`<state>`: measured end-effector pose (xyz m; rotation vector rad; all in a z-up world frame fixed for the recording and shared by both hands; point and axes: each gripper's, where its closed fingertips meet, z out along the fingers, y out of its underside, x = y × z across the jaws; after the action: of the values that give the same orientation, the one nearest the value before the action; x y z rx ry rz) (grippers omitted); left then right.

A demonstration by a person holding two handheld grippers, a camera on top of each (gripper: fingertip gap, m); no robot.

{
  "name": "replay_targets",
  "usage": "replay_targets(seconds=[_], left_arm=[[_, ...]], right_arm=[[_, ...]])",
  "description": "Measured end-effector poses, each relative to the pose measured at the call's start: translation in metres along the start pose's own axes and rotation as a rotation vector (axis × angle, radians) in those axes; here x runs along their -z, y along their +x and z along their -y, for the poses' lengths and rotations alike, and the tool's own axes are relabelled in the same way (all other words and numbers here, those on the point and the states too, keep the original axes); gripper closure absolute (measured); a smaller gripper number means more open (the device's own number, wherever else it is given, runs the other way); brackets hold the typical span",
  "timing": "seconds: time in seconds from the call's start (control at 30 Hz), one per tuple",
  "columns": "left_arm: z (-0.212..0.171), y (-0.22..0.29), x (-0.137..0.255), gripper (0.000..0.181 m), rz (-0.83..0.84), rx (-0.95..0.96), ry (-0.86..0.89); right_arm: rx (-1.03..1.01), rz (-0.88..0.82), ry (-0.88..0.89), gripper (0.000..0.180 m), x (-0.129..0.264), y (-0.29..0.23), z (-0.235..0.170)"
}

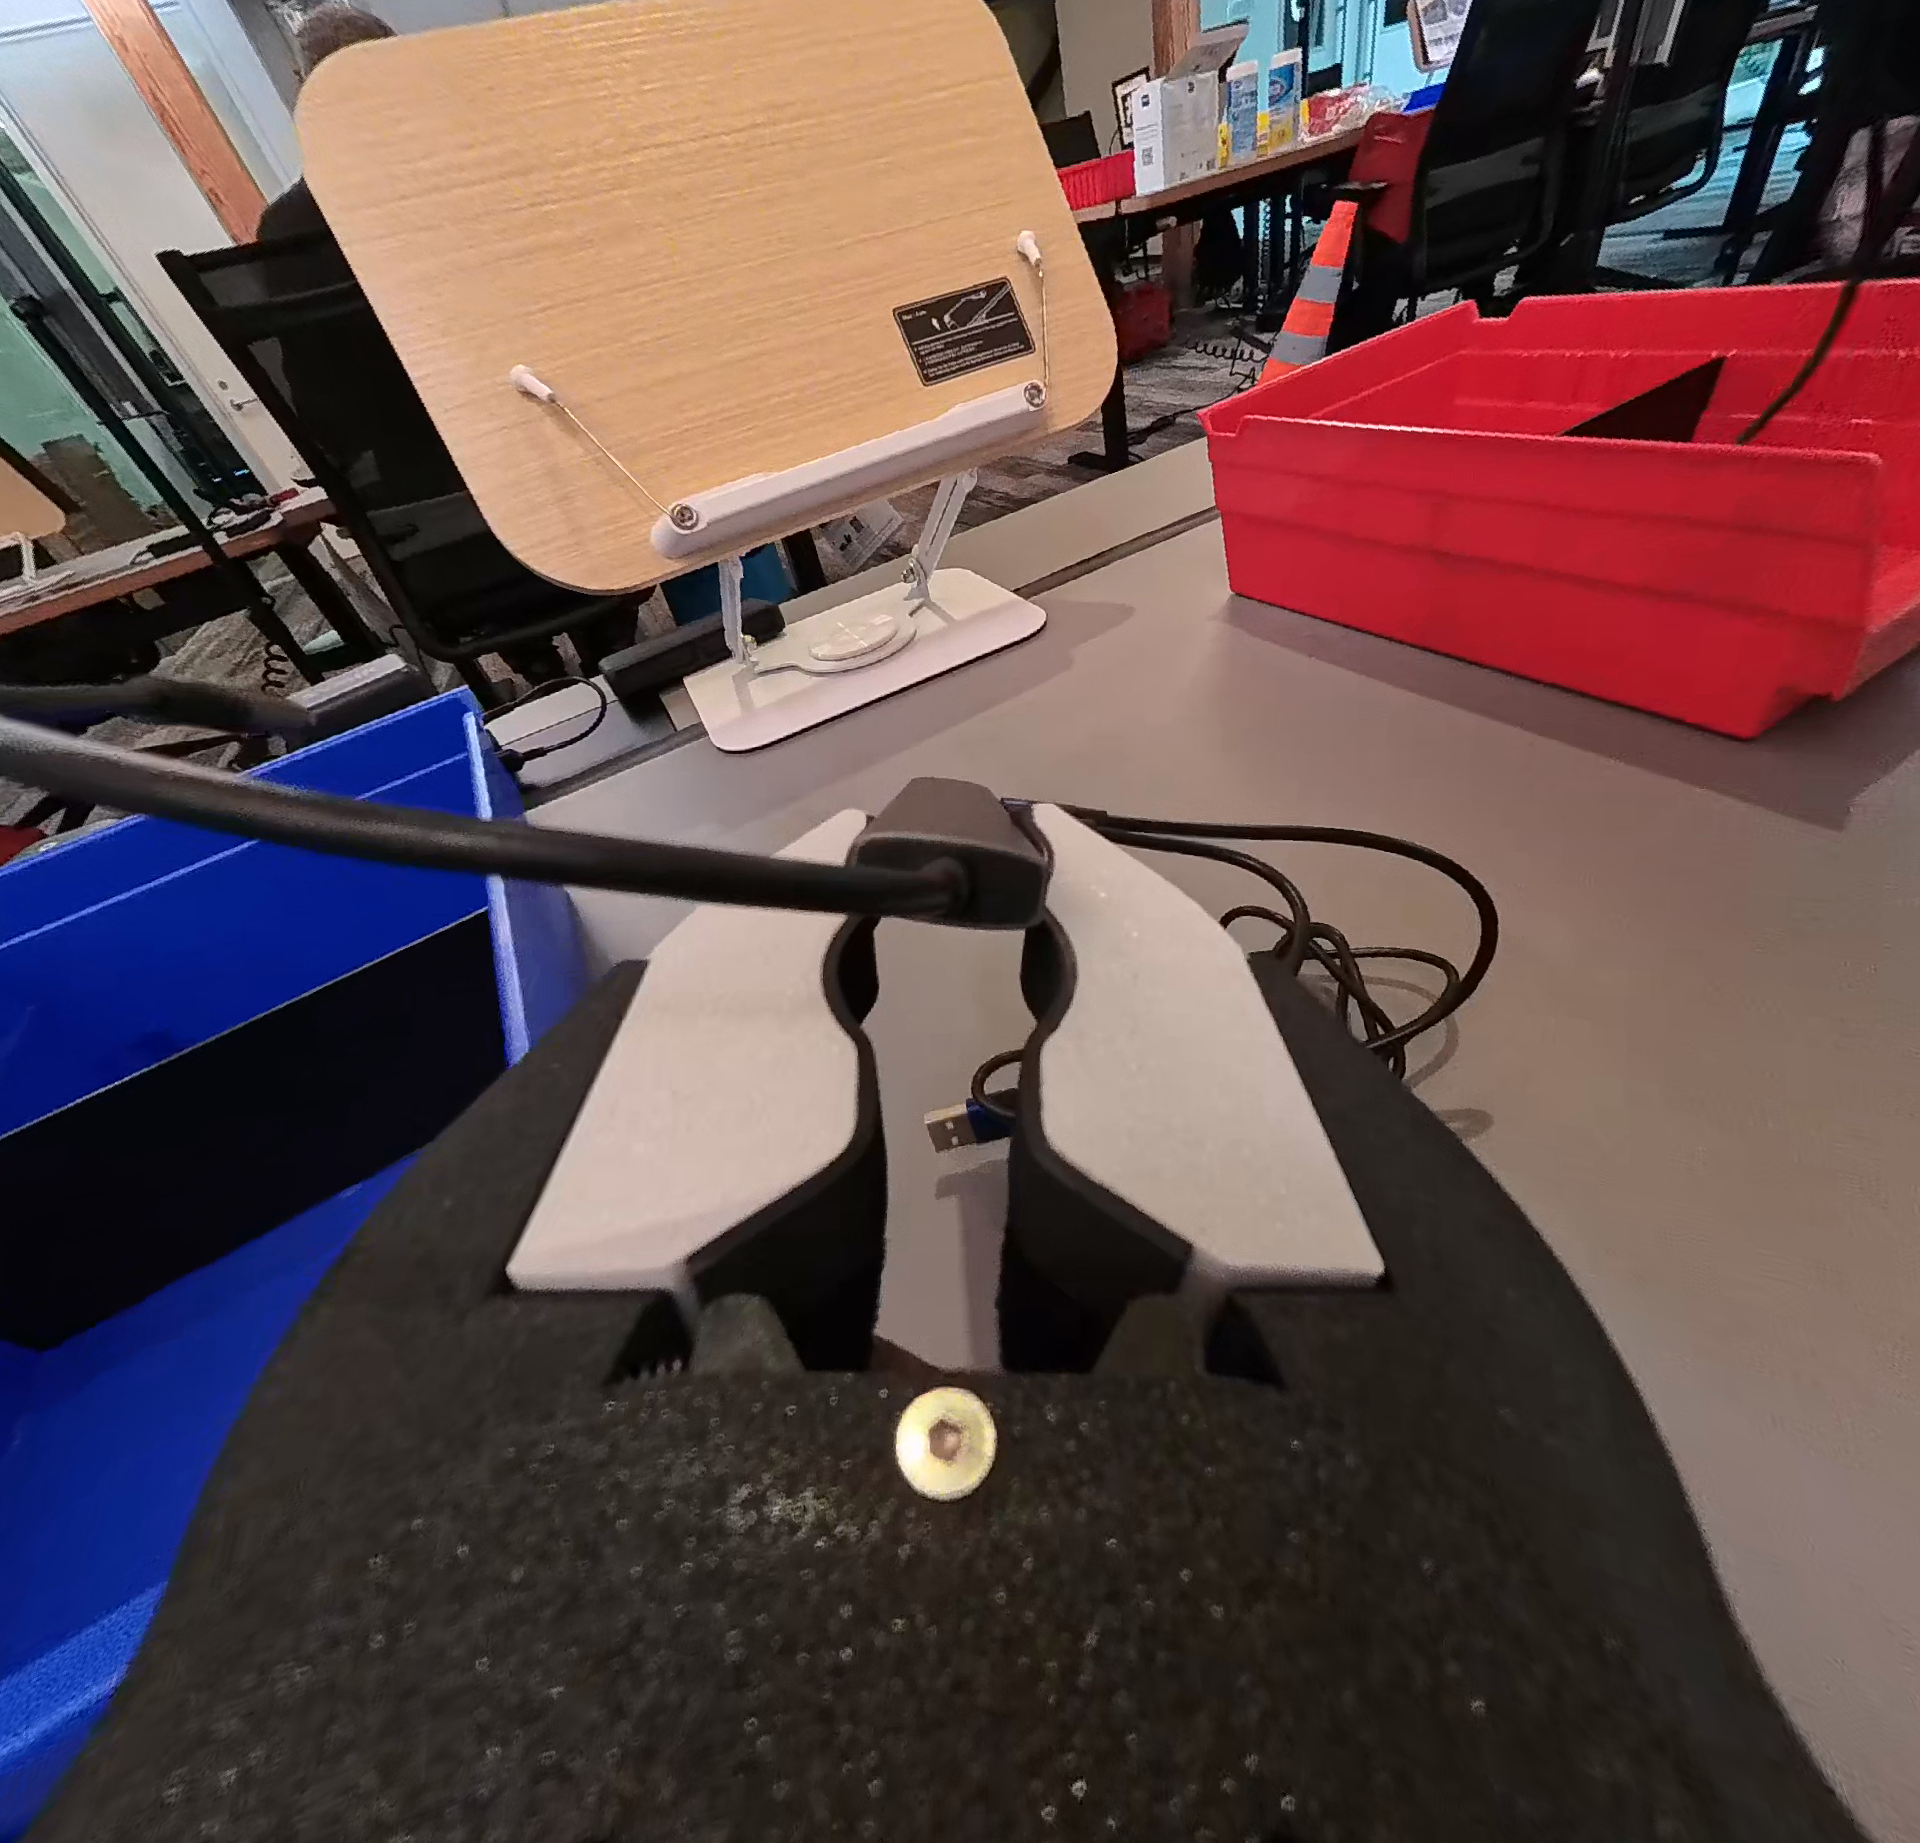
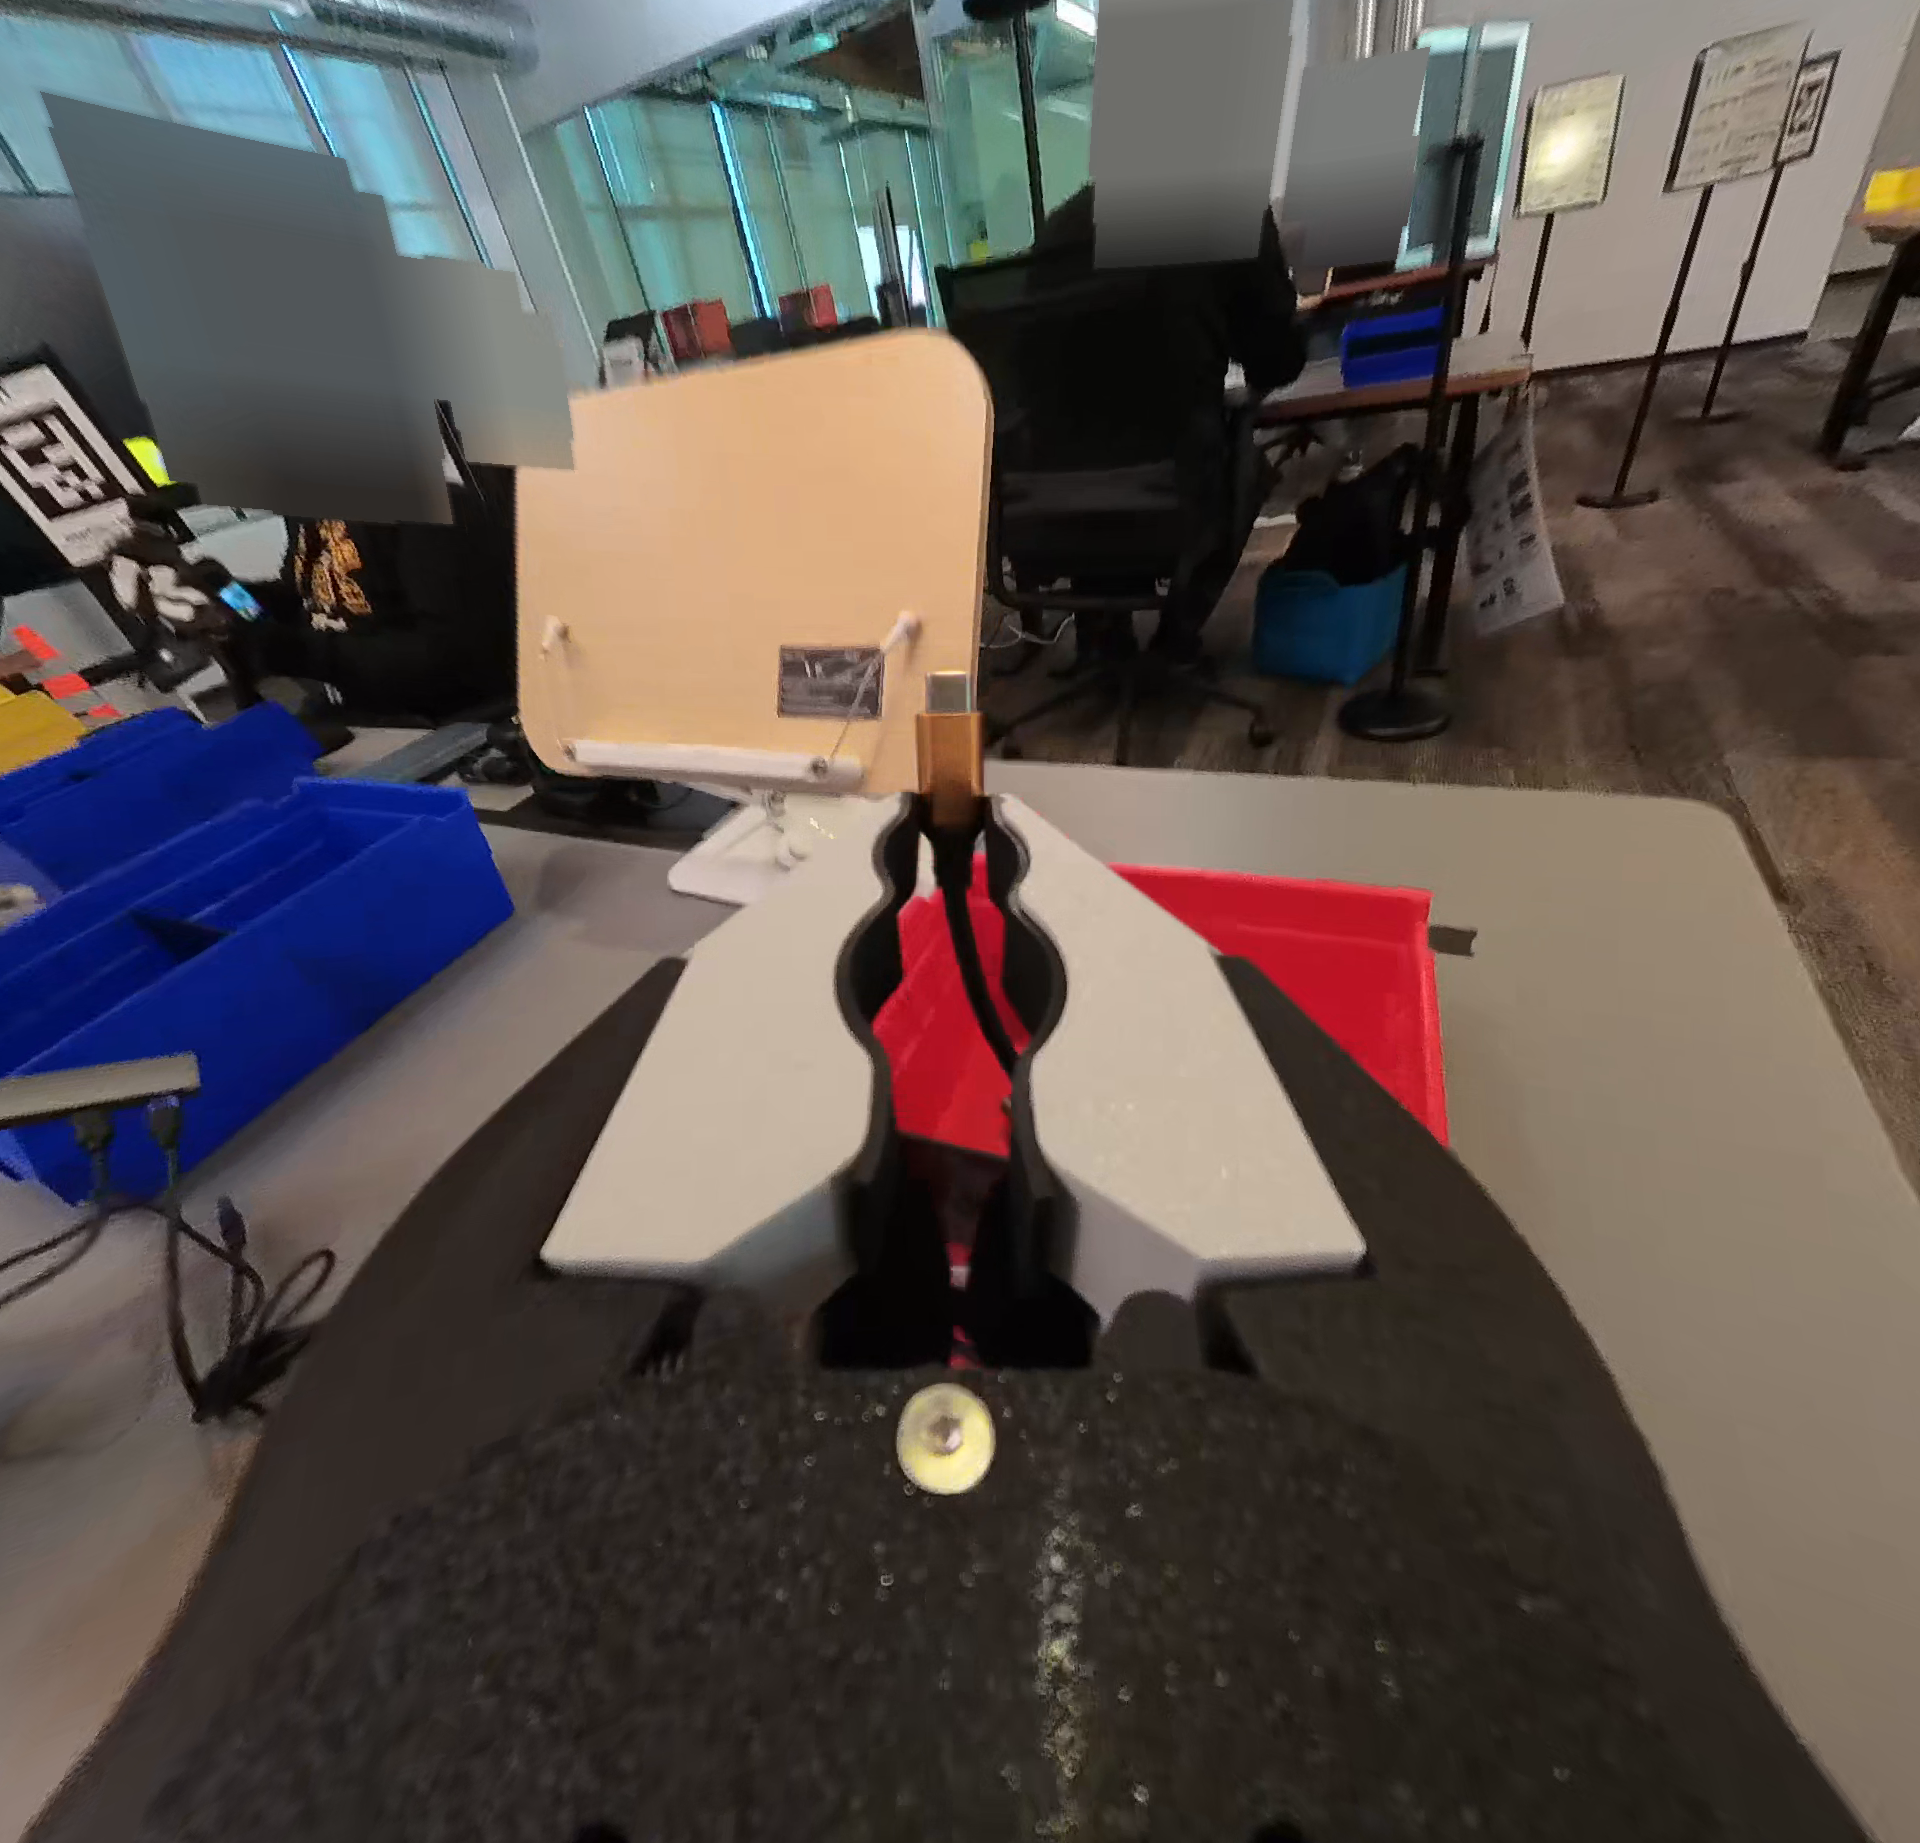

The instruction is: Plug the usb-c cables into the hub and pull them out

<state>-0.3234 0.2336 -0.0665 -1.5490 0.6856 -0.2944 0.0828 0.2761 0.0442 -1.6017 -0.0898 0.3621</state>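
My left gripper [image 1: 940, 825] is shut on a dark grey hub [image 1: 971, 863], held at the fingertips above the table. A thick black cable [image 1: 416, 819] leaves the hub toward the left. Thin black cables [image 1: 1382, 962] run from the hub's far side and coil on the table, with a blue USB-A plug [image 1: 961, 1128] lying below the fingers. My right gripper [image 2: 951, 806] is shut on a gold USB-C plug [image 2: 948, 749] that points forward; its black cable [image 2: 977, 962] runs back between the fingers. In the right wrist view the hub [image 2: 99, 1078] shows far left, with two plugs hanging from it.
A grey table [image 1: 1558, 1066] holds a blue bin [image 1: 239, 962] at the left and a red bin [image 1: 1558, 505] at the right, which lies under my right gripper [image 2: 1299, 962]. A wooden book stand [image 1: 686, 266] stands at the back. Chairs and desks lie beyond. There is about 45 cm between the tips of the two grippers.
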Motion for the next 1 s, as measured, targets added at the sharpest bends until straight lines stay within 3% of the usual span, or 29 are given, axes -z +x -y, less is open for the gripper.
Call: replay_targets(seconds=[0.2,0.37,0.63,0.8,1.0], left_arm=[[0.001,0.001,0.0,0.158,0.002,-0.006,0.003],[0.001,0.001,0.0,0.158,0.0,-0.007,0.003],[0.002,0.004,0.001,0.158,-0.01,-0.015,0.007],[0.003,0.003,0.001,0.158,-0.008,-0.015,0.006],[0.001,0.009,-0.001,0.158,-0.024,-0.025,-0.001]], right_arm=[[-0.112,0.154,0.149,0.168,0.018,-0.031,0.062],[-0.161,0.211,0.122,0.168,0.022,-0.047,0.06],[0.029,-0.042,-0.129,0.168,0.006,0.011,-0.025],[0.123,-0.154,-0.091,0.168,0.015,0.028,-0.004],[0.052,-0.123,0.013,0.168,0.017,0.017,0.035]])
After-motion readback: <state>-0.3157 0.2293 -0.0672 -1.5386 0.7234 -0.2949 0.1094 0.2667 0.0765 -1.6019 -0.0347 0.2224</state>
